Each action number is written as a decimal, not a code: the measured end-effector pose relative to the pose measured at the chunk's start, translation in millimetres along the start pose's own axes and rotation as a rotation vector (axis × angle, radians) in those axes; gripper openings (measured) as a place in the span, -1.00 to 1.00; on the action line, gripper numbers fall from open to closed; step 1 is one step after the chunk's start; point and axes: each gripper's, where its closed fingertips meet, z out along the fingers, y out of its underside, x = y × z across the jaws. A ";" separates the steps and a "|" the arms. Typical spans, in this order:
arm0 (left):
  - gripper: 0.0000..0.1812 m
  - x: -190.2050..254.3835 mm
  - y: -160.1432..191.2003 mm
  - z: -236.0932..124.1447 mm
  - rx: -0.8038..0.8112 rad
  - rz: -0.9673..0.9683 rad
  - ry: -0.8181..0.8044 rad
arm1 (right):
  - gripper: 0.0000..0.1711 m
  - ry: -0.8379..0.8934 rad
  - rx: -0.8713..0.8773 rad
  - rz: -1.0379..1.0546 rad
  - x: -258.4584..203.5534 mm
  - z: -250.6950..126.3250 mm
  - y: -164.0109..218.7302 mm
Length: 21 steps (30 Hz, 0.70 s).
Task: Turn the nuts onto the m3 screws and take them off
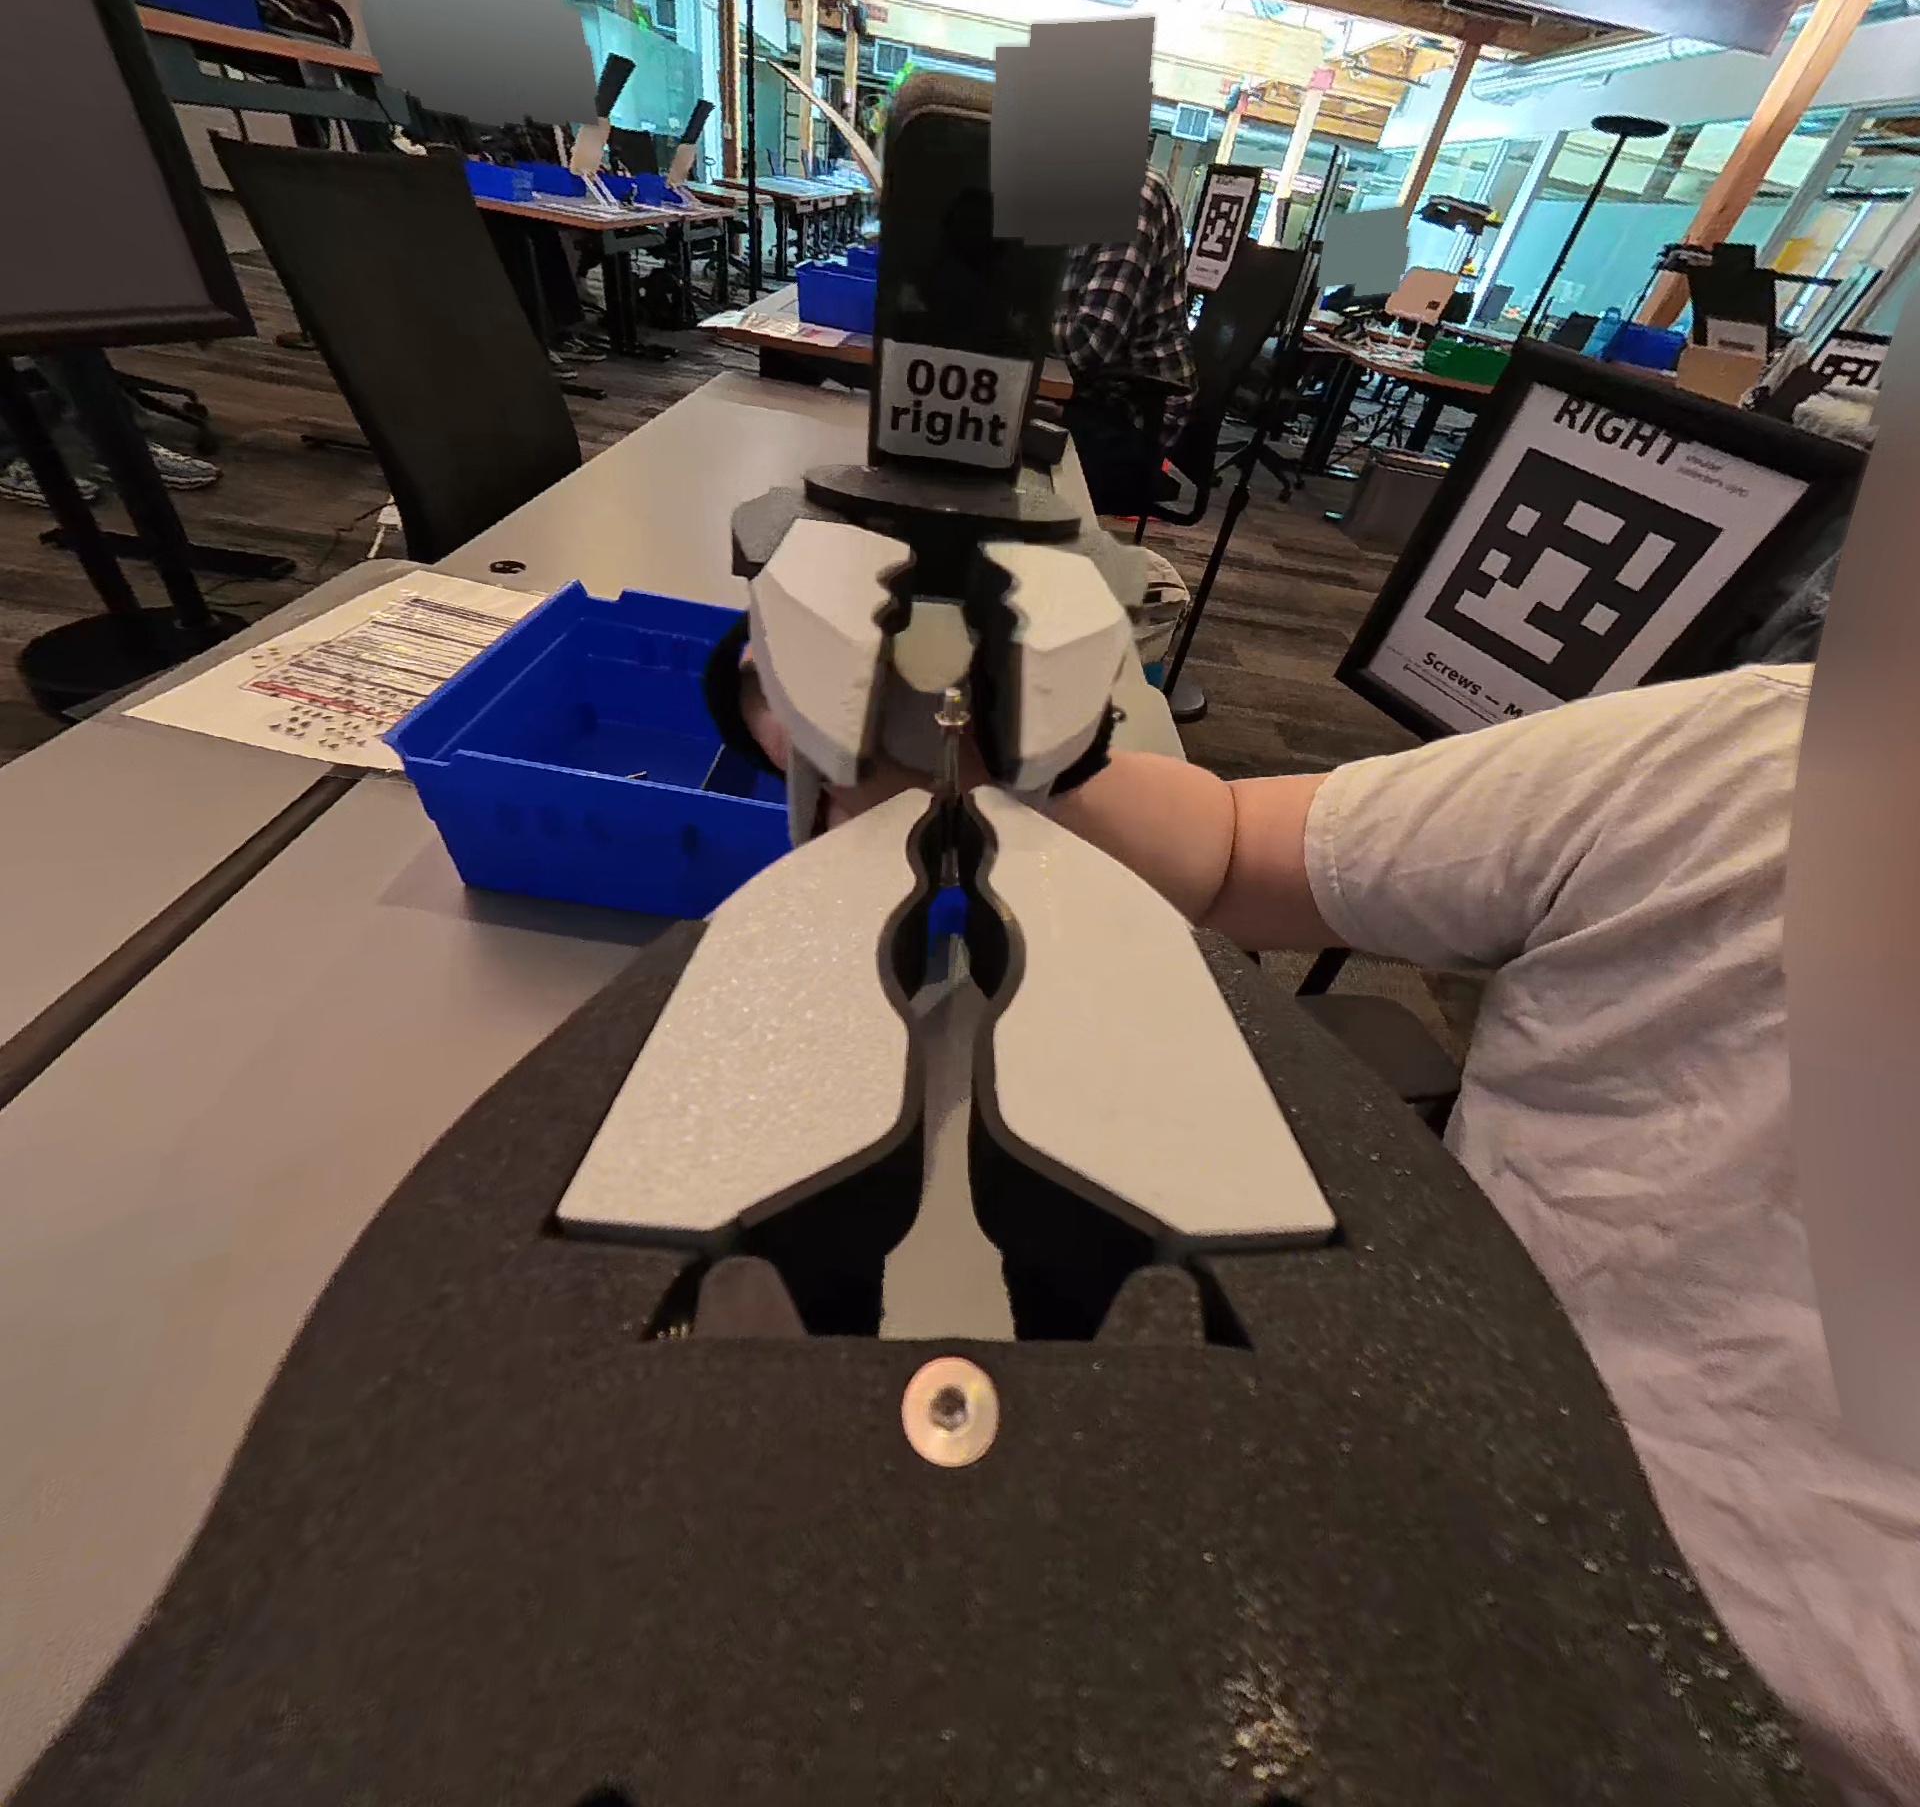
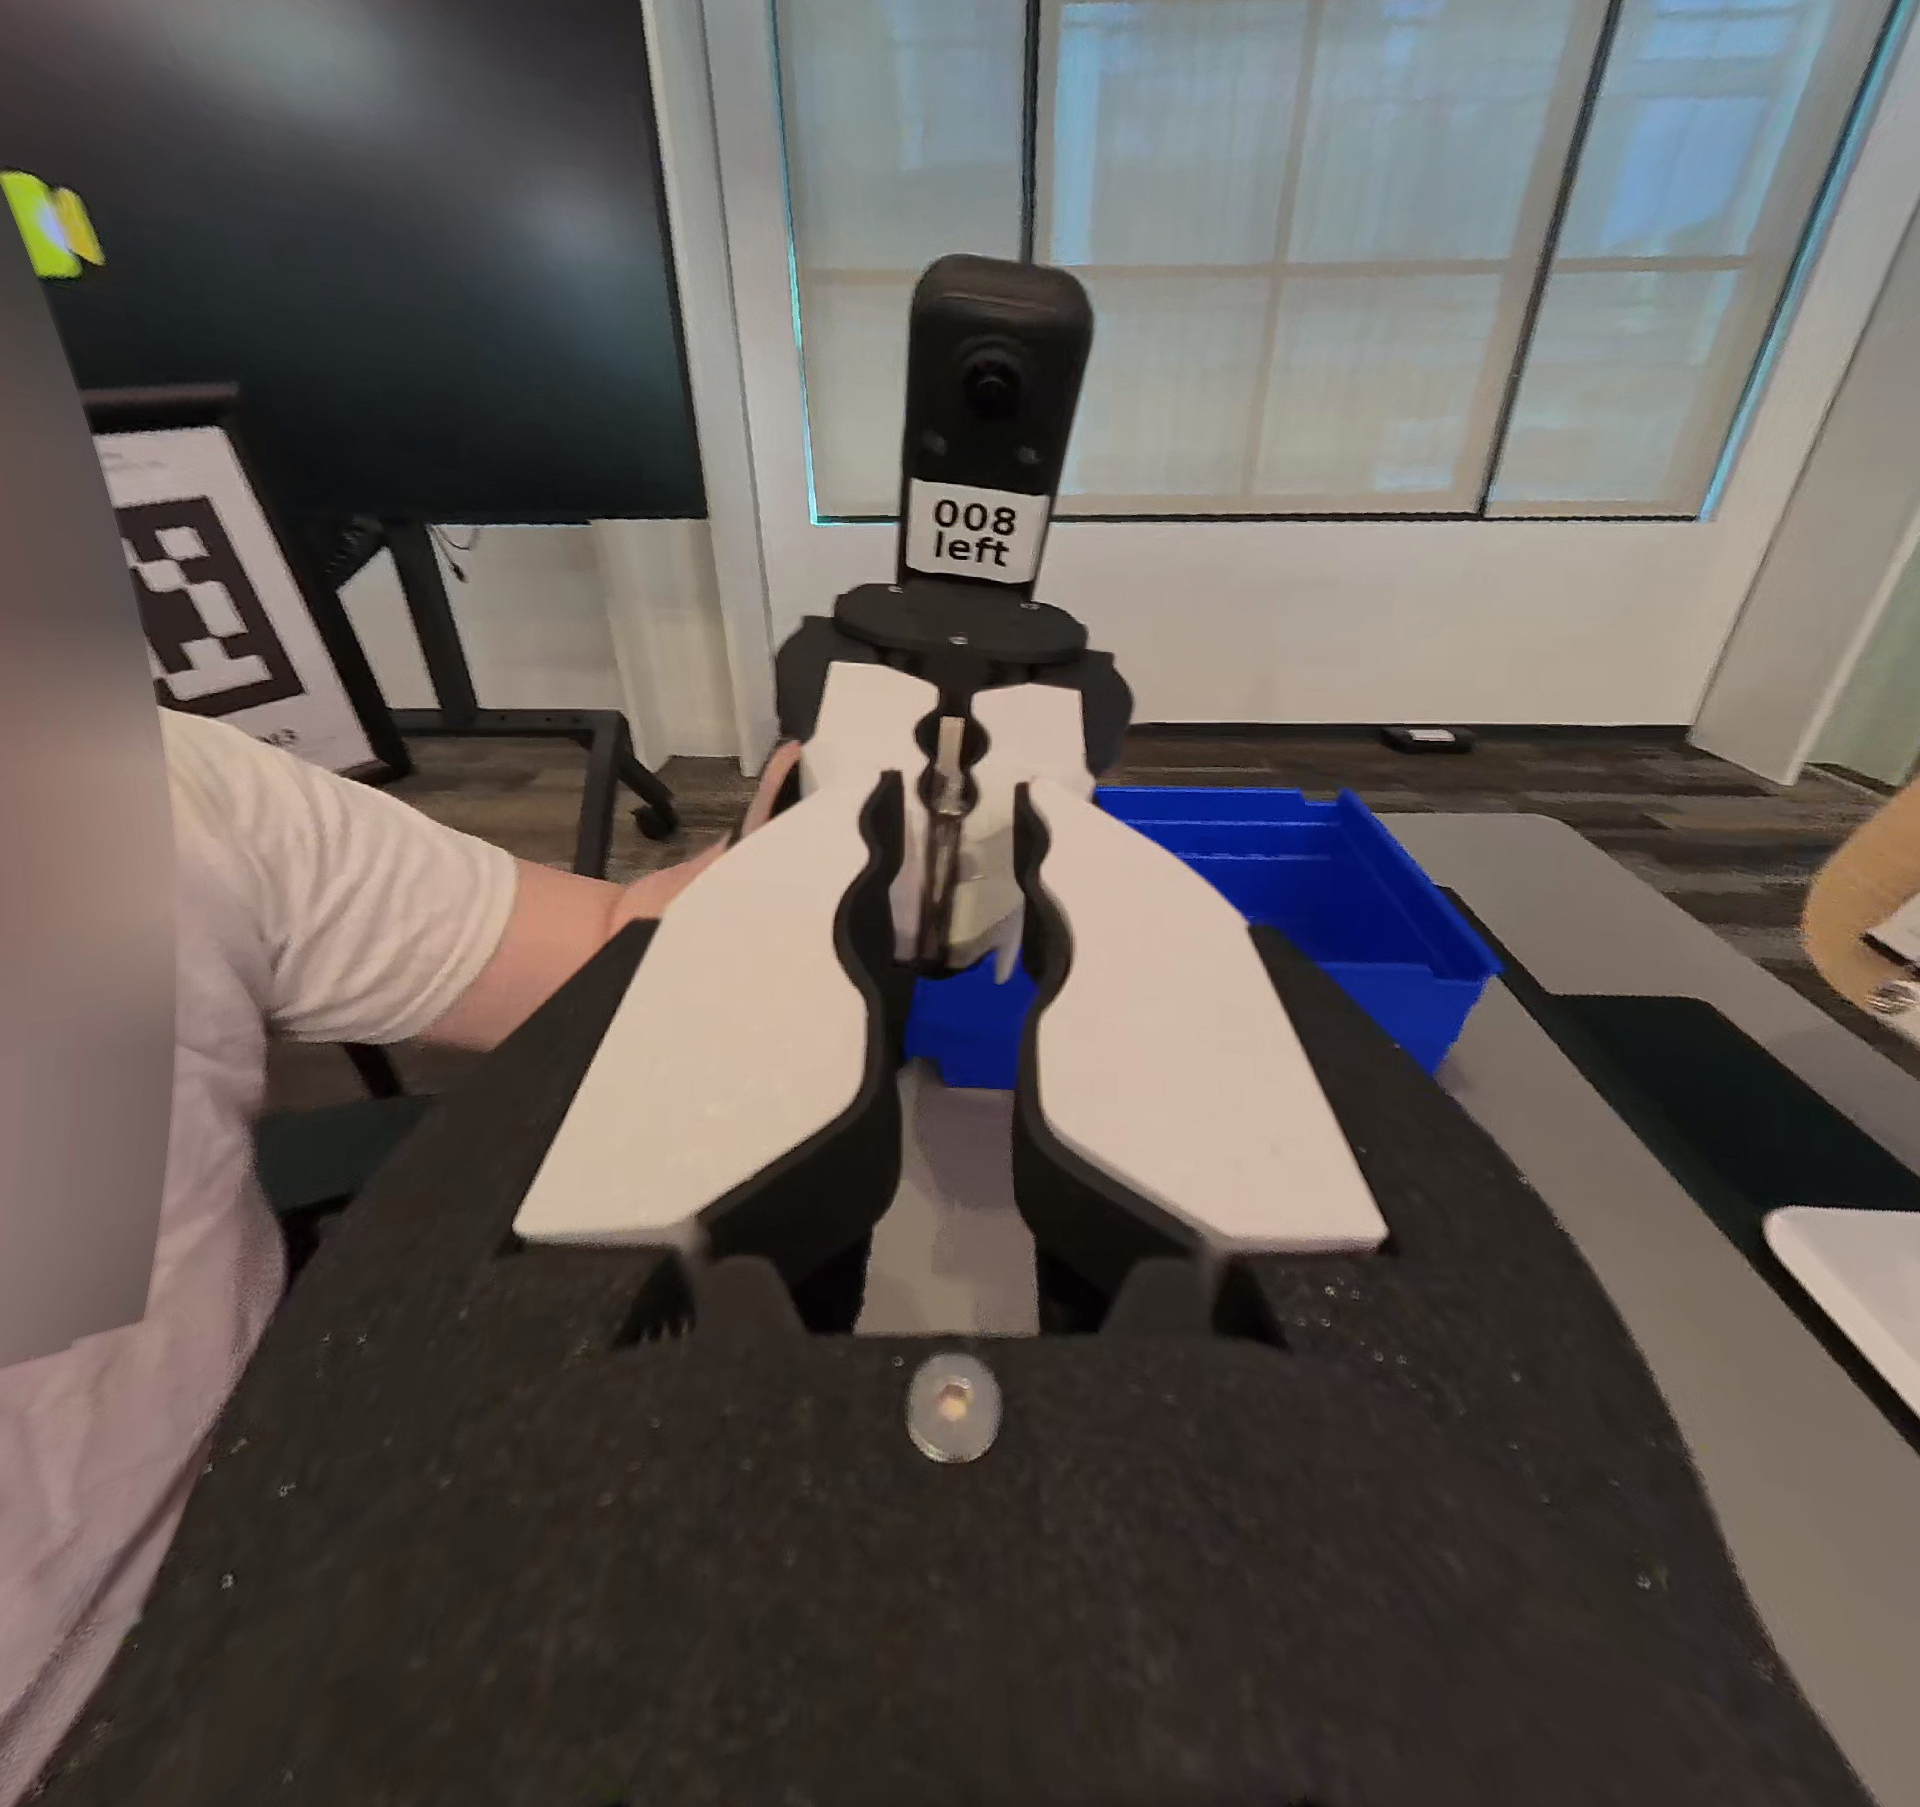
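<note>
My left gripper (image 1: 948,807) is shut on a thin m3 screw (image 1: 949,770) and holds it upright at its fingertips. A small nut (image 1: 951,715) sits near the screw's upper end. My right gripper (image 2: 956,801) faces the left one tip to tip. Its jaws stand apart on either side of the screw (image 2: 950,741) and nut (image 2: 943,788), and I see no contact. The right gripper (image 1: 940,760) also shows in the left wrist view, and the left gripper (image 2: 940,884) shows in the right wrist view. Both are held above the grey table (image 1: 208,1082).
A blue bin (image 1: 582,749) stands on the table just beyond the grippers and also shows in the right wrist view (image 2: 1330,884). A paper sheet with small parts (image 1: 343,656) lies behind it. A framed marker board (image 1: 1590,562) and the person's arm (image 1: 1174,822) are close by. Left and right tips are no more than a few centimetres apart.
</note>
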 end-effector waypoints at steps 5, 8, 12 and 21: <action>-0.98 -1.2 -4.6 -4.9 0.024 -0.007 -0.005 | -0.83 0.000 0.038 0.062 14.1 -15.1 -6.0; -0.98 -3.4 -5.6 -6.5 0.030 -0.006 -0.018 | -0.79 -0.036 0.046 0.062 6.5 -14.6 -9.3; -0.98 4.5 -2.4 0.1 0.012 -0.006 0.021 | -0.77 -0.012 0.005 0.003 -1.9 -1.9 -2.7; -0.98 2.0 -4.9 -3.6 0.023 -0.013 0.007 | -0.76 -0.069 0.041 0.047 -2.8 -9.5 -8.6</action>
